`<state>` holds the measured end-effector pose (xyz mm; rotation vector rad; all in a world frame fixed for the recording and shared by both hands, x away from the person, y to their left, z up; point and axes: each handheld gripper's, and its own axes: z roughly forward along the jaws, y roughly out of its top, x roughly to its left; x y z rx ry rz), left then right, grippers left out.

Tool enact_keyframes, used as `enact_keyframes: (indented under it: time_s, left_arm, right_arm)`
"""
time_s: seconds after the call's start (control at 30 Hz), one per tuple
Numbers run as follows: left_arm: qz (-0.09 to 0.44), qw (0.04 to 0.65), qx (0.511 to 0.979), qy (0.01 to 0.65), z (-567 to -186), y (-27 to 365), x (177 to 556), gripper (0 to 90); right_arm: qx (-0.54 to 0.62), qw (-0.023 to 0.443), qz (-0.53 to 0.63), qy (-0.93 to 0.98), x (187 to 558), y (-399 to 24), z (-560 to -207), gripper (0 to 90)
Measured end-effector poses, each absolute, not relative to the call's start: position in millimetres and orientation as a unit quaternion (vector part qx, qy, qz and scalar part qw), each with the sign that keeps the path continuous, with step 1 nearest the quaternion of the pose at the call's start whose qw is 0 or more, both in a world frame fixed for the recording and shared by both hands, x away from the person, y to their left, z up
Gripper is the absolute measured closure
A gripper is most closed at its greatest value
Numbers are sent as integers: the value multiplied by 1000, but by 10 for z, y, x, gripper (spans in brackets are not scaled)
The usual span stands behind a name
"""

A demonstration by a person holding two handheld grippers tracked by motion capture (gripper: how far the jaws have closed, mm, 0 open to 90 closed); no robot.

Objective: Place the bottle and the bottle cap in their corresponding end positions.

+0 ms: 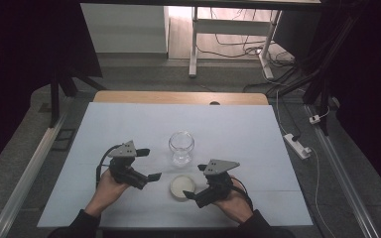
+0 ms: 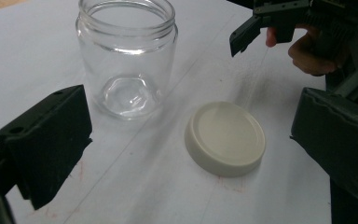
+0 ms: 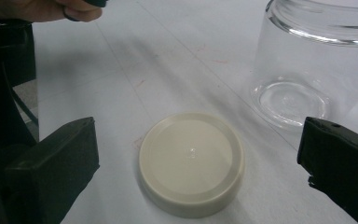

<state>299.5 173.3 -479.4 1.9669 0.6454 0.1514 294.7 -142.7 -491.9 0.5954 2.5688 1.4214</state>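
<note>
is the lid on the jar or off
Off. The cream lid lies flat on the table beside the jar, not touching it; the jar stands upright, mouth open, empty.

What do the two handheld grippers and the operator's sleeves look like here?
Both the left gripper and the right gripper are black, blocky two-jaw units, each topped by a grey three-cornered plate with small holes. The jaw pads are thick, flat black blocks. A black cable loops off each gripper near the hand. The person wears dark long sleeves; the hands are bare, without gloves.
</note>
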Motion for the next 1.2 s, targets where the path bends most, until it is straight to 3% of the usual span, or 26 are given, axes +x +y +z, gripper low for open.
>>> enact_keyframes:
  time_s: [1.2]
  left_arm:
    - [119, 513, 780, 337, -4857, 2452, 2202, 0]
  right_arm:
    - [268, 144, 476, 825, 2676, -2209, -4767, 0]
